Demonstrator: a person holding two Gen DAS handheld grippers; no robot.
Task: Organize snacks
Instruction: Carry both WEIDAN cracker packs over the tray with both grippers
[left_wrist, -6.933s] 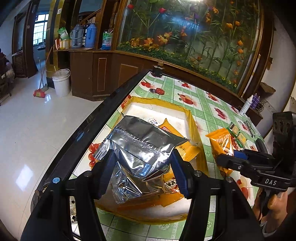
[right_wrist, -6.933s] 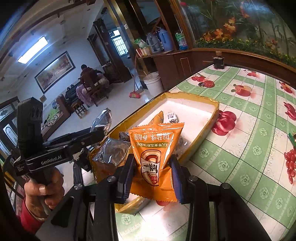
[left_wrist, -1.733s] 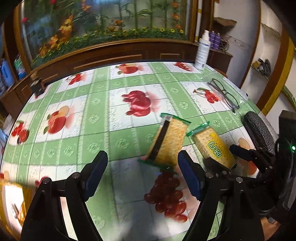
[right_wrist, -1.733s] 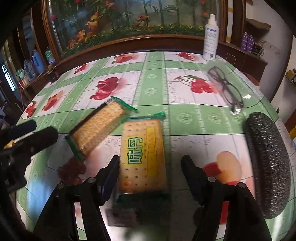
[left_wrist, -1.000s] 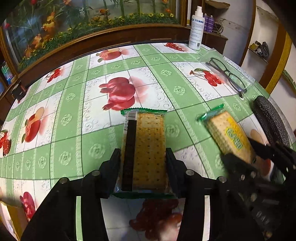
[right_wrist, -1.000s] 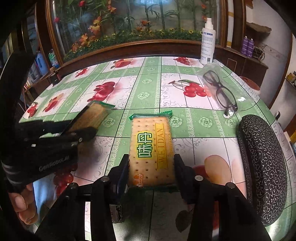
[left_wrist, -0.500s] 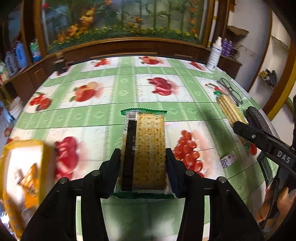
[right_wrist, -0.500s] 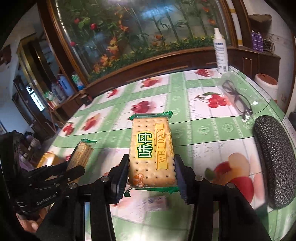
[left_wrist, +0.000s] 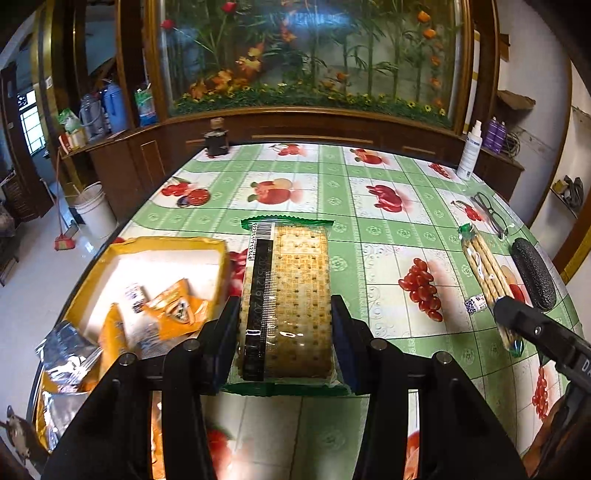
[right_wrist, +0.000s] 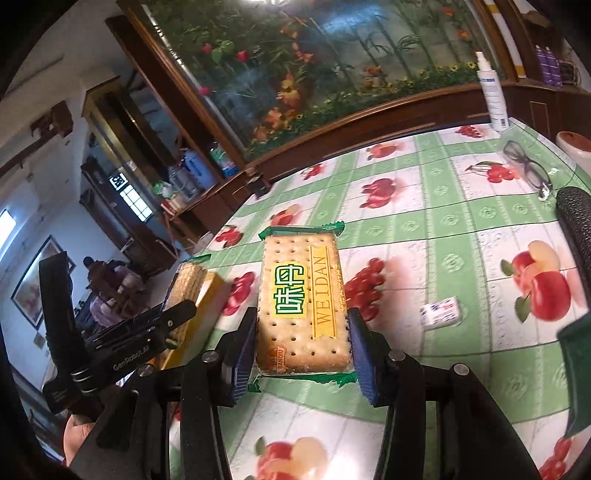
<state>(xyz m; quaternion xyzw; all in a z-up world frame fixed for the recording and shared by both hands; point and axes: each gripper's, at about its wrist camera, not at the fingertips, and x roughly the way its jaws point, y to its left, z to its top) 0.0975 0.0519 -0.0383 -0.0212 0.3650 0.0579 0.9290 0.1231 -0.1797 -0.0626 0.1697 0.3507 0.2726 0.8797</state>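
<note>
you have a snack in each gripper now. your left gripper (left_wrist: 284, 328) has its jaws clamped on the long sides of a clear-wrapped cracker pack with green crimped ends (left_wrist: 286, 299), barcode side up, and your right gripper (right_wrist: 301, 354) has its jaws closed on a second cracker pack with a yellow-green label (right_wrist: 303, 299). a second ago both packs were low over the right part of the fruit-print green checked tabletop (left_wrist: 369, 206), near the black textured glasses case (left_wrist: 533, 273). since then both views have swung toward the left edge of the tabletop, and the yellow cardboard tray with a white floor (left_wrist: 218, 258) has come into the left wrist view just left of the held pack. the tray already holds orange snack bags (left_wrist: 173, 306) and a silver foil bag (left_wrist: 70, 354) at its near end. i judge you are mid-carry, with the drop into the tray as the next step. a small white wrapped sweet (right_wrist: 441, 312) lies on the tabletop near the right edge, still outside the tray.
</note>
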